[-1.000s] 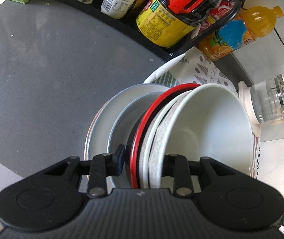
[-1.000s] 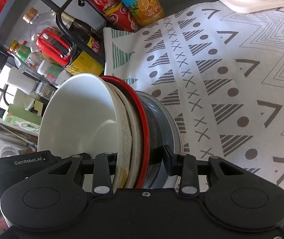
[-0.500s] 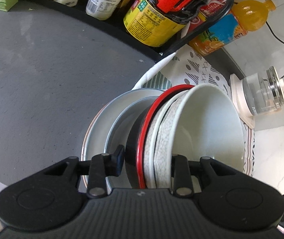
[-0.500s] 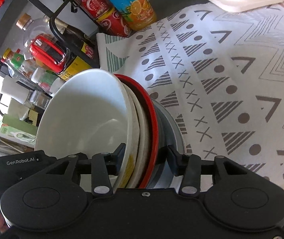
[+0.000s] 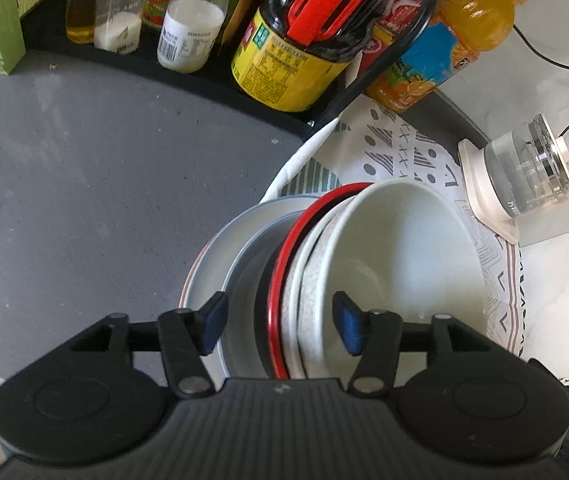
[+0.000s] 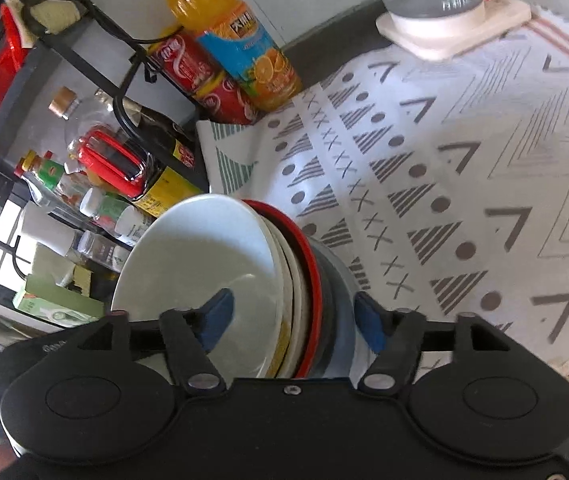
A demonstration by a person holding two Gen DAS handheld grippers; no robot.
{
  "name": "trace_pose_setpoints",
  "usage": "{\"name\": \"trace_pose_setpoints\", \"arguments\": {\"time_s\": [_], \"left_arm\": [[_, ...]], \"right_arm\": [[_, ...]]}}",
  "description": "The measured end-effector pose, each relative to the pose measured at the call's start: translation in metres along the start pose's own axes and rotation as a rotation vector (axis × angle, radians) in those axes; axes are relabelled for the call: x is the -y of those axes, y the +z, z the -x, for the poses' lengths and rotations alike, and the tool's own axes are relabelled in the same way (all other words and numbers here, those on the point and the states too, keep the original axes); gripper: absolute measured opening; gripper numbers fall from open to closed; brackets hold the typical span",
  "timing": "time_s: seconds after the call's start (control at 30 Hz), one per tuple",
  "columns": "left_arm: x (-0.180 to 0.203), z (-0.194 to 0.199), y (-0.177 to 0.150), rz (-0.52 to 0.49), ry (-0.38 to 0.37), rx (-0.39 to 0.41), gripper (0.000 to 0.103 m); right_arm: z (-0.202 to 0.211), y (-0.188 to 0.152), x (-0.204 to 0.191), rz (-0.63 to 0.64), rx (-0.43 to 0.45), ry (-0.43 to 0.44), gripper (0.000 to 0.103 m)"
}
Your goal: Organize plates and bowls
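Stack (image 5: 316, 280) of nested plates and bowls, seen between both grippers. Blue pads (image 5: 348, 330) of the left gripper (image 5: 280, 322) are standing clear of the rims on either side; its jaws are opening, with the stack's edge lying between them but no longer pressed. Right gripper (image 6: 290, 320) is doing the same from the opposite side: its jaws are opening, its pads (image 6: 218, 314) are showing a gap to the white bowl (image 6: 200, 264) on one side and to the grey plate (image 6: 334, 280) on the other.

Moving outward through the stack, the white bowl is sitting uppermost, then a speckled bowl (image 5: 314, 284), a red-rimmed bowl (image 5: 280, 280) and the grey dishes beneath. The stack is resting at the edge of the patterned cloth (image 6: 444, 160), partly over the dark counter (image 5: 84, 184); beyond the stack, a bottle rack (image 5: 348, 92) is standing, and a glass kettle (image 5: 524, 176) is standing at the far side of the cloth.

Handling, as judged: the pieces are looking rigid, glazed and breakable, heavy together, and smooth enough to slide on each other. Any further hold is best taken across the rims from two opposite sides, squeezing several edges at once and keeping the stack level.
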State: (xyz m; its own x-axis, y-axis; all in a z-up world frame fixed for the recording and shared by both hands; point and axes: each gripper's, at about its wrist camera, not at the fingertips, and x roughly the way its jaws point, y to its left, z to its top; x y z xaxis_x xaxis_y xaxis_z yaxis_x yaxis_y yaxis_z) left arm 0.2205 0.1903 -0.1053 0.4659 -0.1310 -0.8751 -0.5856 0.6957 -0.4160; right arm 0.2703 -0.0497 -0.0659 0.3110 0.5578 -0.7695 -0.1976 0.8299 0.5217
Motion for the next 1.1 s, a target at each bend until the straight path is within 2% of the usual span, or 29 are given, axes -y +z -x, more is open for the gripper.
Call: {"name": "trace_pose_setpoints", "arguments": {"time_s": [0.07, 0.13, 0.23, 0.37, 0.47, 0.6, 0.77, 0.97, 1.03, 1.1], "left_arm": [[0.004, 0.006, -0.001, -0.015, 0.006, 0.015, 0.063], [0.008, 0.014, -0.002, -0.036, 0.022, 0.042, 0.074], [0.015, 0.023, -0.006, -0.058, 0.035, 0.073, 0.082], [0.018, 0.031, -0.012, -0.032, 0.033, 0.076, 0.084], [0.029, 0.042, -0.023, -0.068, 0.040, 0.099, 0.087], [0.044, 0.053, -0.038, -0.110, 0.046, 0.137, 0.089], [0.064, 0.067, -0.062, -0.175, 0.031, 0.164, 0.090], [0.082, 0.088, -0.094, -0.245, 0.030, 0.205, 0.097], [0.087, 0.096, -0.105, -0.268, 0.035, 0.222, 0.103], [0.090, 0.103, -0.116, -0.290, 0.042, 0.243, 0.103]], "right_arm": [[0.006, 0.000, -0.001, 0.014, 0.019, -0.012, 0.078], [0.013, 0.001, 0.000, 0.023, 0.034, -0.008, 0.080], [0.027, 0.001, 0.000, 0.051, 0.066, -0.011, 0.089], [0.048, -0.001, 0.007, 0.081, 0.104, -0.033, 0.098], [0.067, -0.004, 0.016, 0.090, 0.126, -0.045, 0.103], [0.089, -0.008, 0.031, 0.095, 0.173, -0.093, 0.103], [0.118, -0.016, 0.050, 0.087, 0.207, -0.110, 0.103], [0.150, -0.032, 0.067, 0.098, 0.258, -0.148, 0.103], [0.160, -0.040, 0.071, 0.102, 0.269, -0.150, 0.103], [0.169, -0.046, 0.074, 0.113, 0.280, -0.154, 0.103]]}}
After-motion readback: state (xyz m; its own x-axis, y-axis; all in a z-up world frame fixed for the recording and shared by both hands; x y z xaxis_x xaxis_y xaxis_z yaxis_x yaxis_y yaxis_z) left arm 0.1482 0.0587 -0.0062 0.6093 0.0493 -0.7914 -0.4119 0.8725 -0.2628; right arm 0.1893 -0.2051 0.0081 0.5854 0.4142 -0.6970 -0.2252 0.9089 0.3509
